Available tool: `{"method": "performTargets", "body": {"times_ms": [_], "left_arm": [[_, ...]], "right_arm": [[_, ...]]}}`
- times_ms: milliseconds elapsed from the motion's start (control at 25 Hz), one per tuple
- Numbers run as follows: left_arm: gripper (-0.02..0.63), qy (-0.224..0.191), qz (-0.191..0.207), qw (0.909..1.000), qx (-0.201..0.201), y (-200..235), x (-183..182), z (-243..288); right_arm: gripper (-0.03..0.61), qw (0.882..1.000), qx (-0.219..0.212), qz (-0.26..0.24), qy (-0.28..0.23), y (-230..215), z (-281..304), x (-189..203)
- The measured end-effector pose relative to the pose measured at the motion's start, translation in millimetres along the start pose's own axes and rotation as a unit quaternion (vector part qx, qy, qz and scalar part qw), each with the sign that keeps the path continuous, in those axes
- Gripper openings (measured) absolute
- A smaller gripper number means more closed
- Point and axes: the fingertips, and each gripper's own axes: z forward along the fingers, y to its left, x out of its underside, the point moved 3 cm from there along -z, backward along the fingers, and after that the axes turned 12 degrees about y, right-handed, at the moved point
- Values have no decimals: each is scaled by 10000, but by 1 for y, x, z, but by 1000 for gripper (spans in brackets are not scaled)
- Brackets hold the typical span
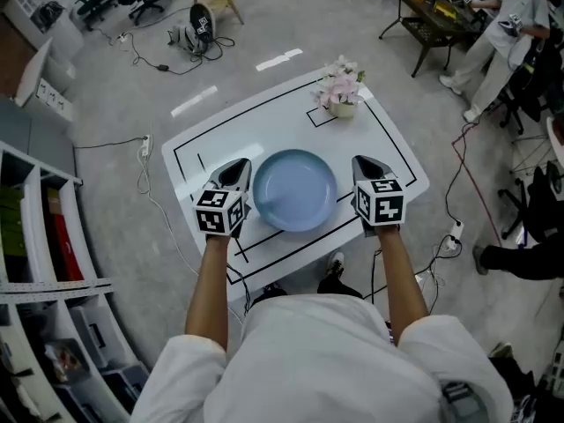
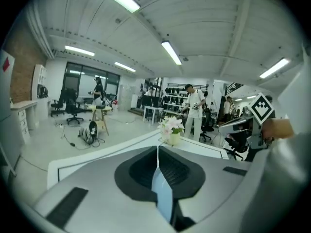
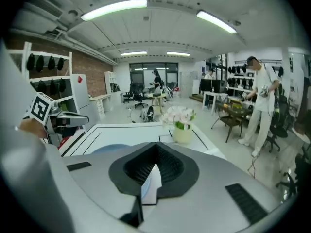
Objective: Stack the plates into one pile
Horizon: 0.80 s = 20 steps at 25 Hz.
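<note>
a white tabletop (image 1: 264,135) stands on a grey floor (image 1: 264,25), with a black outline (image 1: 242,117) drawn near its edges. at the far right corner a small pot of pale pink flowers (image 1: 340,106) sits on a marked square. a blue plate (image 1: 293,189) is over the near middle; whether it touches the surface is unclear.

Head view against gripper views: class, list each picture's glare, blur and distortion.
Head view: sharp, lamp glare streaks the floor; left gripper view: fisheye curves the ceiling lights, corners black, plate between the jaws blurred; right gripper view: same fisheye, black corners.
</note>
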Motion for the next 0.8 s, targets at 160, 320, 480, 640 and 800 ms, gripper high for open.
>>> {"method": "performTargets", "body": {"times_ms": [160,320,480,640,800], "left_arm": [[20,-438,744,9950,-495,-10,-53,-29],[20,-1030,1021,9874,-639,-20,-104,-66],[20,-1456,1229,9781,-840,-30,-140,-100],[20,-1671,1443,9705,-969,-42,-163,-126],[20,-1803,1614,9631,-1181,-49,-173,-146]], "right_arm": [[14,9941,17,-886,-619,7,-31,-60],[12,9834,-127,-1347,-1212,25,-63,-109],[12,9730,-358,-1616,-1610,38,-90,-141],[12,9631,-498,-1832,-1909,49,-115,-161],[12,9540,-587,-2037,-2121,60,-133,-170]]}}
